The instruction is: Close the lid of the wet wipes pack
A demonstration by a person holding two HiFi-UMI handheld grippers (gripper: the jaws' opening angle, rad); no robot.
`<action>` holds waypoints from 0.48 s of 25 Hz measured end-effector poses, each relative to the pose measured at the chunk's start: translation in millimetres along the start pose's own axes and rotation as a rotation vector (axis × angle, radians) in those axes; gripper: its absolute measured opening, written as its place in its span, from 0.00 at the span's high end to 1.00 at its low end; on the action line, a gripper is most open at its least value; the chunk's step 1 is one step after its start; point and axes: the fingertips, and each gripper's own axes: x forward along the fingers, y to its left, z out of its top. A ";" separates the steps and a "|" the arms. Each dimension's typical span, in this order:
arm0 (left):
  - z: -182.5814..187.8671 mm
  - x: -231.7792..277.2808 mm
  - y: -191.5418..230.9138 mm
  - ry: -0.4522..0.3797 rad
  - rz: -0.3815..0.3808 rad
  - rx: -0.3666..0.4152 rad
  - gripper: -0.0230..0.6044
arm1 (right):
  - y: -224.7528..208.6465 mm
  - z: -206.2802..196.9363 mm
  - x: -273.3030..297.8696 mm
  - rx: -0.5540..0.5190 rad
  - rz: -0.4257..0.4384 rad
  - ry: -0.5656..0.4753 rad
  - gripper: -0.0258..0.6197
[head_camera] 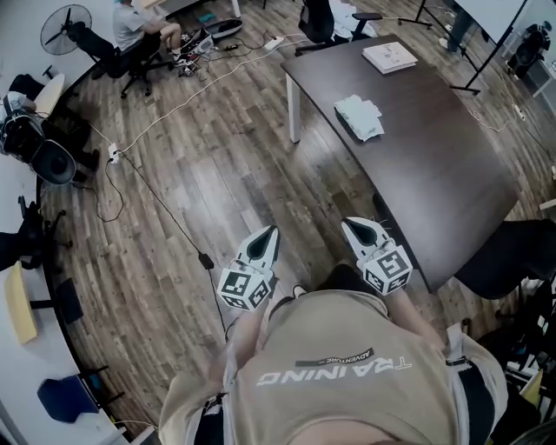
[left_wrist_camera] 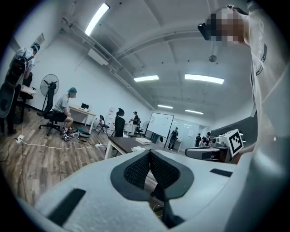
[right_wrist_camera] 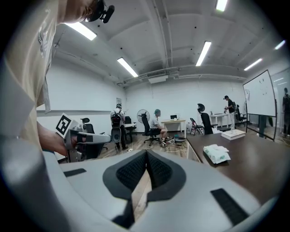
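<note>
The wet wipes pack (head_camera: pixel 358 116) is a pale green-white packet that lies on the dark brown table (head_camera: pixel 434 174), well ahead of me. It also shows in the right gripper view as the wipes pack (right_wrist_camera: pixel 216 153) and, small, in the left gripper view as the pack (left_wrist_camera: pixel 138 148). Whether its lid is up is too small to tell. My left gripper (head_camera: pixel 271 232) and right gripper (head_camera: pixel 350 224) hang close to my body over the wooden floor, short of the table's near corner. Both are shut with nothing in them, their tips meeting in the left gripper's (left_wrist_camera: pixel 149 152) own view and the right gripper's (right_wrist_camera: pixel 146 152) own view.
A white book (head_camera: pixel 389 57) lies at the table's far end. A black office chair (head_camera: pixel 508 252) stands at the table's right side. Cables (head_camera: pixel 165 209) run across the floor to my left. A seated person (head_camera: pixel 137 26), a fan (head_camera: pixel 66 26) and more chairs are at the back left.
</note>
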 end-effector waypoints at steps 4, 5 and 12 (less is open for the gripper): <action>-9.3 -1.6 15.6 0.009 0.020 -0.038 0.95 | -8.3 -5.2 4.4 -0.026 -0.029 0.045 0.94; -11.2 -4.2 18.2 0.011 0.026 -0.047 0.95 | -9.2 -5.1 5.3 -0.040 -0.032 0.049 0.94; -0.4 28.6 43.6 0.059 0.082 -0.048 0.95 | -37.2 9.0 48.4 -0.033 0.006 0.037 0.94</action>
